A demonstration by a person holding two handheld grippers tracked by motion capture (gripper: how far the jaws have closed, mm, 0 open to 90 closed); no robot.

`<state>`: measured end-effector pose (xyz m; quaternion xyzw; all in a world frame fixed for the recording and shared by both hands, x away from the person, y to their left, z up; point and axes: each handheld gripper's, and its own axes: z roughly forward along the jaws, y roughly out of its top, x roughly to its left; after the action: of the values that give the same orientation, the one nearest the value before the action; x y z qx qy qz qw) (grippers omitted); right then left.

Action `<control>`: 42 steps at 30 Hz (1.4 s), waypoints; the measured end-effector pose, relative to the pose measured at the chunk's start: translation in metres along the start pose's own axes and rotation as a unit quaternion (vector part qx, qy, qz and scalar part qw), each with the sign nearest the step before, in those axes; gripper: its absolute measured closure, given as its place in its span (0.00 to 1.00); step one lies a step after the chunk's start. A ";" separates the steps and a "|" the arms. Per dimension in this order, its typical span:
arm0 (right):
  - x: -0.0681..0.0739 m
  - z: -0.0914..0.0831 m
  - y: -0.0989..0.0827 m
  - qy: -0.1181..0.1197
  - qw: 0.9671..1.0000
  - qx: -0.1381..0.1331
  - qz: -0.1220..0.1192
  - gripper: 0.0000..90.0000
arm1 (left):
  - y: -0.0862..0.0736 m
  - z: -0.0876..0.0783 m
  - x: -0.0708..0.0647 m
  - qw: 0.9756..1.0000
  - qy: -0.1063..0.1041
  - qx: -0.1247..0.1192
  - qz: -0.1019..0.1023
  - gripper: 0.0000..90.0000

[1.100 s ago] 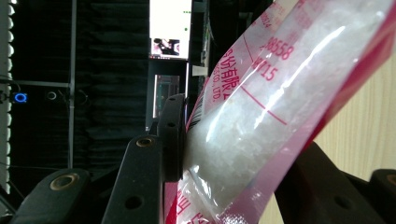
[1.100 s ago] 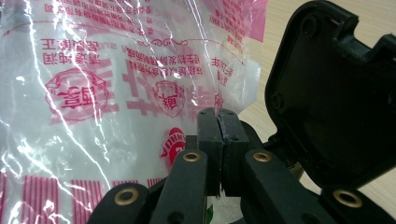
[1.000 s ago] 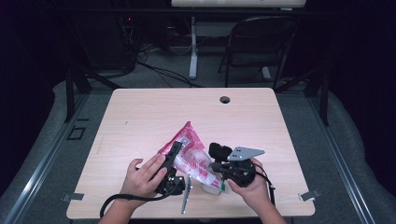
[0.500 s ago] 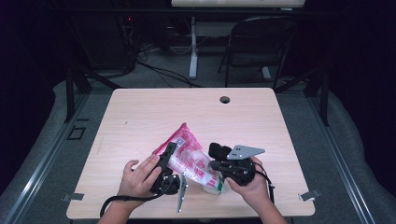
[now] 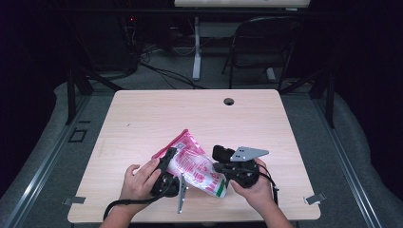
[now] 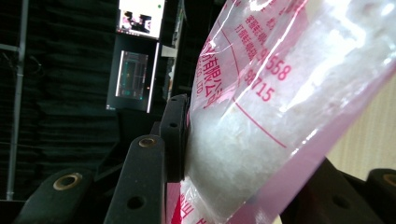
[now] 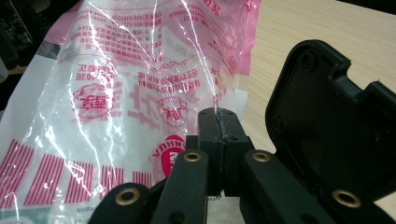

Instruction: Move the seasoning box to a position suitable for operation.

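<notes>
Gripping pink printed plastic bag (image 5: 192, 164) of white granules with both grippers, lower centre of wooden table (image 5: 142, 118).
Left gripper (image 5: 167, 172) clamps the full body; right gripper (image 7: 218, 122) pinches a film fold, jaws fully together.

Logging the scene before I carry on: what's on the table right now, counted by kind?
Plastic bag of white grains, pink print: 1
Gripper, handheld: 2, the left gripper and the right gripper, both shut on the bag
Hand: 2, the left hand and the right hand
Total: 5
</notes>
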<state>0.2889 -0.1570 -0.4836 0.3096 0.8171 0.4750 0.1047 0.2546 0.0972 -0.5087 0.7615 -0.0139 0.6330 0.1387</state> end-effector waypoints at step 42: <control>0.000 0.015 0.007 0.021 1.000 0.002 -0.004 1.00 | -0.024 0.012 -0.029 0.983 -0.123 0.030 -0.130 0.74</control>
<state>0.2986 -0.1436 -0.4858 0.2962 0.8214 0.4792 0.0892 0.2646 0.1128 -0.5437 0.8324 0.0875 0.5116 0.1944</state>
